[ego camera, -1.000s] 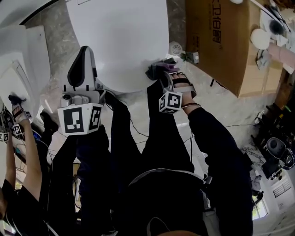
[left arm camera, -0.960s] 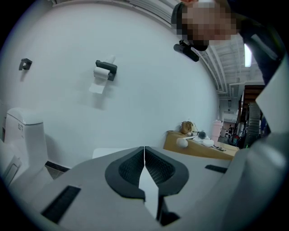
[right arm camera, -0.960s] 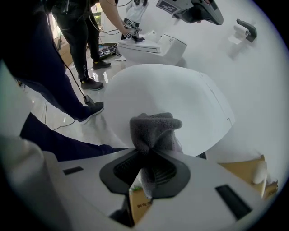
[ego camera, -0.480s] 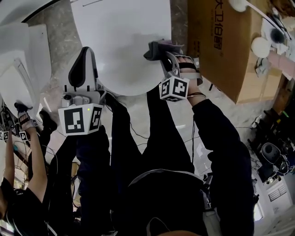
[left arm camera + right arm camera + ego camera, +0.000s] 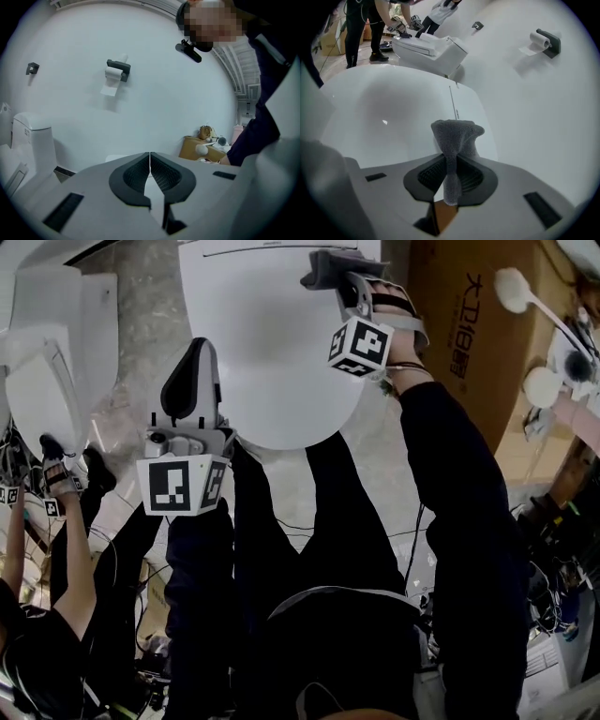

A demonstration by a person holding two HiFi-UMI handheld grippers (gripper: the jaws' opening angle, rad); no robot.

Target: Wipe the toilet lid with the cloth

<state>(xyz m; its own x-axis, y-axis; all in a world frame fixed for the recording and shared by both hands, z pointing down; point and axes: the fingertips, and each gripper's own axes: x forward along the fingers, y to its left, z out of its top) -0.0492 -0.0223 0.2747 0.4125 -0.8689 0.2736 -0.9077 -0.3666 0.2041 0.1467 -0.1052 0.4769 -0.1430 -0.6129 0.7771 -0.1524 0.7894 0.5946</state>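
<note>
Risk, slip: cloth (image 5: 454, 138) is pinched only by a thin waist, with the bulk bunched past the tips; drag across the lid (image 5: 267, 352) could pull it out of the grip
Risk, scrape: the wad is small and narrow; tilt the right gripper (image 5: 451, 176) too low and the hard jaw tips, not fabric, would likely meet the lid
Risk, poor coverage: a bunched tuft gives a thin wiping track, so strokes may leave strips unwiped unless they overlap
Risk, collision: left gripper (image 5: 194, 357) hangs over the lid's left rim, middle left of the head view; a wide sweep toward lower left could knock into it
Risk, reach: right arm is stretched to the top edge of the head view, near the lid's far end; pressure is likely harder to keep even at that stretch
Right gripper: clenched on the cloth, grey fabric running down between both pads and out below them
Left gripper: jaws pressed together, nothing between them, pointed at the wall and not at the lid
Cloth, position: sticks out beyond the right jaws, centre of the right gripper view; top centre-right in the head view, over the lid's far end
Cloth, contact: cannot tell whether it touches the lid or sits just above it
Lid: down, white, fills the upper middle of the head view
Cloth vs left gripper: well apart, across the lid from one another
</note>
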